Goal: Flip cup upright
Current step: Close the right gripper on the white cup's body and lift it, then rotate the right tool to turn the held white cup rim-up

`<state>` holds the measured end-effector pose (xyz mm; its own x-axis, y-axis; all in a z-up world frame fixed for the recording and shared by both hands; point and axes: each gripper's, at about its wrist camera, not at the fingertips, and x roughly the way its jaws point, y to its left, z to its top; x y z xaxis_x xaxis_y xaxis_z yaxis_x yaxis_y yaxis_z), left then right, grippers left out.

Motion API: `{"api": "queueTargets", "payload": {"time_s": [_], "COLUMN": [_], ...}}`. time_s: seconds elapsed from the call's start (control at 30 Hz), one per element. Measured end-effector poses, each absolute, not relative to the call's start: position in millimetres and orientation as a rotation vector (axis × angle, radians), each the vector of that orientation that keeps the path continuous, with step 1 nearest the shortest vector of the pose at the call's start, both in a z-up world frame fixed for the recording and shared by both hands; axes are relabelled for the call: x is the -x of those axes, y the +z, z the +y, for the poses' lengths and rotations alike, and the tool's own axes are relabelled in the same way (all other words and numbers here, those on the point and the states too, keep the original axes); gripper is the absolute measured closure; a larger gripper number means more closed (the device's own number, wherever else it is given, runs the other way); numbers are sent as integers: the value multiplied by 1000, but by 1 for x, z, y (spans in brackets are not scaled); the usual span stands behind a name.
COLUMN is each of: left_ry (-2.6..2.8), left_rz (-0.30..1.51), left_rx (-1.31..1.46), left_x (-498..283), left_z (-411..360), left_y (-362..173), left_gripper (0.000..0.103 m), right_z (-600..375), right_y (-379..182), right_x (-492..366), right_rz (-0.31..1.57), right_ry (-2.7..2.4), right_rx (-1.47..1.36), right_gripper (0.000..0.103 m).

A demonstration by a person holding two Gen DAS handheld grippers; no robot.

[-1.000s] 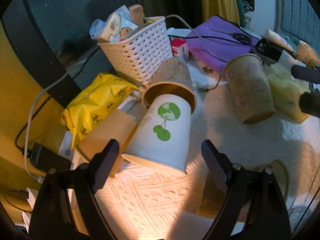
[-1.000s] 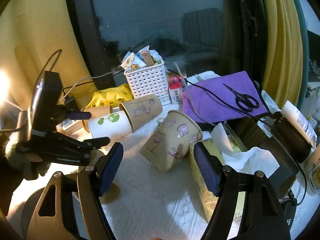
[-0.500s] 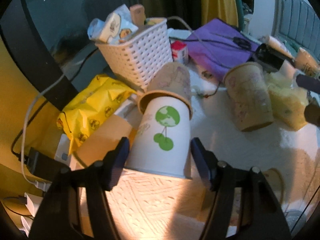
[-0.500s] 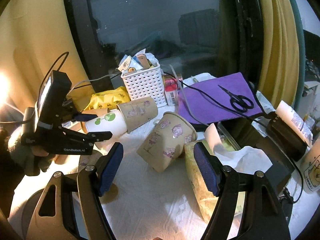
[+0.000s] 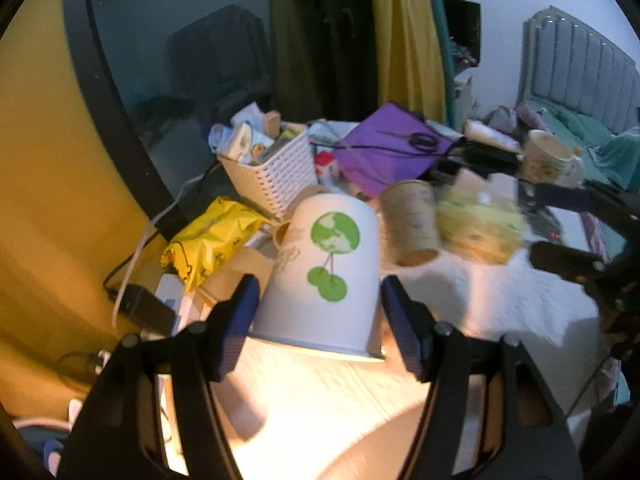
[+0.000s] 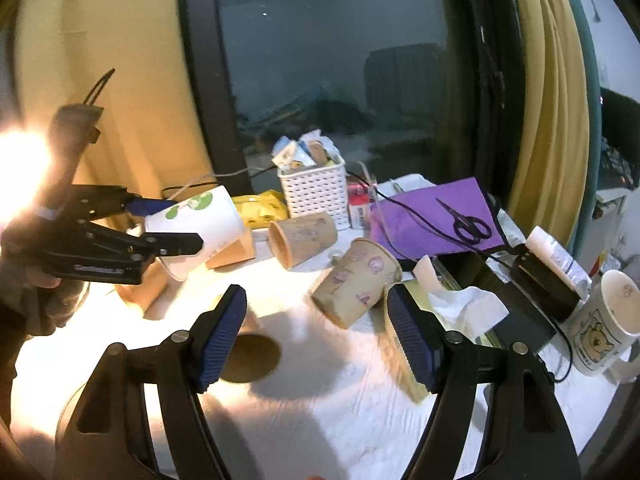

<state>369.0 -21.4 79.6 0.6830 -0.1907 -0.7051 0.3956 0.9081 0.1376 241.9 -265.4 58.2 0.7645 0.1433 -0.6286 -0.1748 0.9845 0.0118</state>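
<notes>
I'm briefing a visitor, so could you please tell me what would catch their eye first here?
The white cup with green circles, gripped mouth-down in the left tool above the table. Behind it stands a white basket; a brown cup leans tilted ahead of the open right tool.

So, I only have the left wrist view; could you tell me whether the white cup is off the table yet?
Observer: In the right wrist view the cup hangs tilted in the left gripper, base higher than rim, and it looks clear of the cloth.
Operator: Thank you. Is the right gripper holding anything?
Observer: No, the right gripper is open and empty. A patterned cup leans tilted just ahead of it.
</notes>
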Motion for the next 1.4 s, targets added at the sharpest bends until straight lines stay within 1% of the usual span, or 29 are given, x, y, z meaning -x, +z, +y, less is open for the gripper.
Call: {"api": "queueTargets", "payload": {"time_s": [0.13, 0.3, 0.47, 0.67, 0.8, 0.97, 1.1, 1.33, 1.37, 1.4], "left_ry": [-336, -342, -361, -382, -388, -416, -429, -461, -468, -475], "left_rz": [719, 717, 761, 803, 835, 855, 866, 860, 857, 852], "left_rx": [-299, -303, -270, -197, -143, -154, -145, -103, -92, -81], "left_x": [-322, -256, -199, -149, -138, -138, -139, -138, -137, -135], "left_z": [-25, -25, -29, -32, -34, -39, -39, -38, -37, -37], "left_y": [89, 83, 61, 26, 1, -17, -20, -19, -18, -17], "left_gripper": [39, 39, 39, 39, 39, 39, 38, 38, 37, 27], "right_z": [-258, -256, -253, -249, -247, -240, -236, -230, -229, -228], "right_y": [62, 55, 56, 47, 28, 5, -10, -13, -12, -11], "right_x": [-217, -182, -144, -105, -88, -76, -74, -75, -75, -74], "right_rz": [691, 768, 784, 813, 855, 905, 944, 951, 949, 947], "right_ry": [213, 279, 306, 339, 376, 416, 426, 443, 448, 456], "right_rx": [60, 67, 77, 76, 63, 95, 120, 146, 152, 163], "right_gripper": [27, 27, 27, 27, 27, 27, 27, 27, 27, 27]}}
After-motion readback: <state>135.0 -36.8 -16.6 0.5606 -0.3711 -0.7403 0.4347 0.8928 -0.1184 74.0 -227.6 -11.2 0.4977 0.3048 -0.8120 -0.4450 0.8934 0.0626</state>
